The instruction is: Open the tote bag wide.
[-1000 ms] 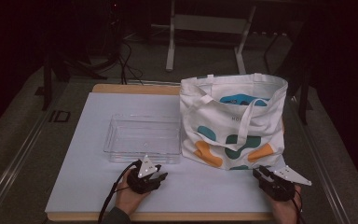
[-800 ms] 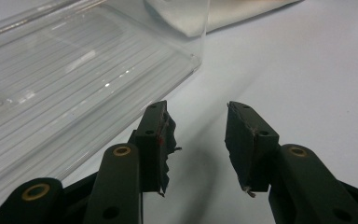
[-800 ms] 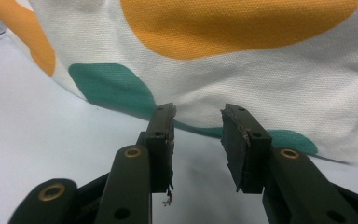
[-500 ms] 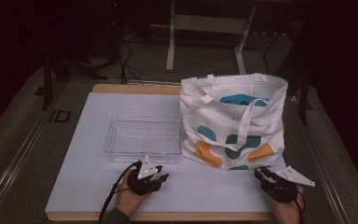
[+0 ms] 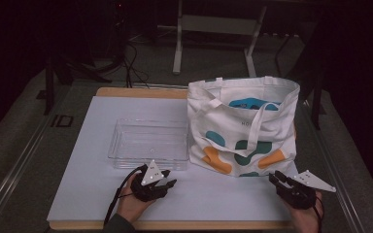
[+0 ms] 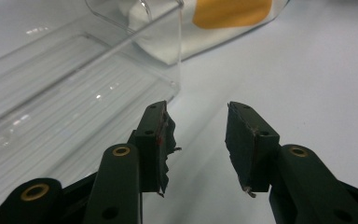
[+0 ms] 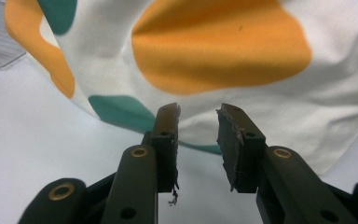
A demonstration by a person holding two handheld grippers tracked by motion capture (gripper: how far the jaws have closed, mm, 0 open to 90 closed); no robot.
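A white tote bag point(image 5: 243, 131) with teal and orange blotches stands upright on the right of the table, its mouth open. Left of it lies a clear plastic tray point(image 5: 148, 143). My left gripper point(image 5: 169, 178) rests on the mat just in front of the tray's near right corner point(image 6: 175, 88), jaws open and nothing between them point(image 6: 196, 126). My right gripper point(image 5: 275, 177) sits at the bag's lower right corner and points at the cloth point(image 7: 214, 51). Its jaws point(image 7: 198, 123) have just been closing, they stand apart, and nothing is between them.
A white mat point(image 5: 223, 199) covers the wooden tabletop, with bare room in front of the tray and bag. Beyond the table are a dark floor, cables point(image 5: 126, 63) and a metal stand point(image 5: 213, 29).
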